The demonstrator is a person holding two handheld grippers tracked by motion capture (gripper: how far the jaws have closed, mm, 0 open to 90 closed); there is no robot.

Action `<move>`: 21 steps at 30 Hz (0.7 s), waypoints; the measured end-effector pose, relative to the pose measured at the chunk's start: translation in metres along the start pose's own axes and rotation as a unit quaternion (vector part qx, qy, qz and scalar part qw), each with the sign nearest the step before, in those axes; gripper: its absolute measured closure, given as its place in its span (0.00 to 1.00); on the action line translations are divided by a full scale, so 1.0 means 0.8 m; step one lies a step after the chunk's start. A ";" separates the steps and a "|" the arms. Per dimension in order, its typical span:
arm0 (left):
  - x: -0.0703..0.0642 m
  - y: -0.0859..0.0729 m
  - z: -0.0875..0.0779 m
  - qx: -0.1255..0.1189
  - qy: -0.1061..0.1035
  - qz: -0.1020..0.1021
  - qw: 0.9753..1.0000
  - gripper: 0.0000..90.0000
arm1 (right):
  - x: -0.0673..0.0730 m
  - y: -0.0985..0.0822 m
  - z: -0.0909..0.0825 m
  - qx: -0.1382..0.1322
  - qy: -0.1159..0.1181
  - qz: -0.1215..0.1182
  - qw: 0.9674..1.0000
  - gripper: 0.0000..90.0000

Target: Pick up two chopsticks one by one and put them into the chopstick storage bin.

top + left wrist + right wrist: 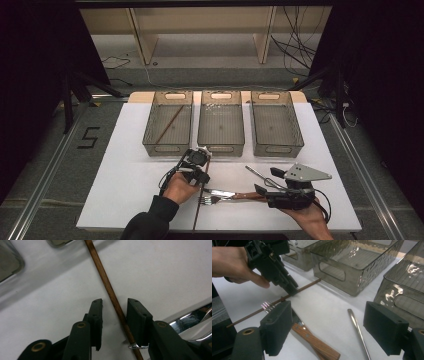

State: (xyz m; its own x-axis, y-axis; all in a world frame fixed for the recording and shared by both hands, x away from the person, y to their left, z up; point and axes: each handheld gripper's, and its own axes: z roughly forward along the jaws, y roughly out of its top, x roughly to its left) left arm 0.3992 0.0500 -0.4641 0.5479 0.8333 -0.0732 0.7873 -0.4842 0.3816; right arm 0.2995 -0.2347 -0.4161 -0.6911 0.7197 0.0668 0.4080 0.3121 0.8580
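Clearly the wooden chopstick [110, 291] lay flat on the white worktop [162, 277] between my left gripper [114, 310]'s part-open fingers, not yet pinched. I judged it light, stiff, prone to rolling; mid-shaft suited best. My right gripper [337, 327] gaped empty.

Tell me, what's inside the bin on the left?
The left bin holds one brown chopstick, lying slantwise on the bottom. The walls are see-through, so little is covered; I can't make out anything else in there.
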 end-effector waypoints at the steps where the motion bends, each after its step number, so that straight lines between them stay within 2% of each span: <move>1: 0.000 0.000 0.000 0.000 0.003 0.000 1.000 0.74 | 0.000 0.000 0.000 0.000 0.000 0.001 1.000 0.26; 6: 0.007 0.000 0.000 0.002 0.000 -0.004 1.000 0.84 | -0.001 0.000 -0.001 0.000 -0.001 0.001 1.000 0.26; 10: 0.010 0.001 -0.001 0.007 -0.004 -0.002 1.000 0.85 | -0.001 0.000 -0.001 -0.001 -0.002 0.001 1.000 0.26; 13: 0.013 0.001 -0.003 0.017 0.001 0.005 1.000 0.87 | -0.001 0.000 -0.001 -0.001 -0.002 0.001 1.000 0.26; 17: 0.020 0.001 -0.005 0.029 0.001 0.003 1.000 0.90 | -0.001 0.000 -0.001 0.000 -0.002 0.001 1.000 0.27; 21: 0.025 0.004 -0.005 0.043 -0.011 0.000 0.999 0.91 | -0.001 0.000 -0.001 0.001 -0.002 0.002 1.000 0.27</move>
State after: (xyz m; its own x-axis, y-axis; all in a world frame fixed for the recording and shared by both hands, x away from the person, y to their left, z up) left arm 0.4113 0.0665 -0.4607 0.5524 0.8283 -0.0934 0.8087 -0.5054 0.3010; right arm 0.2999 -0.2356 -0.4158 -0.6871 0.7234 0.0671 0.4111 0.3110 0.8569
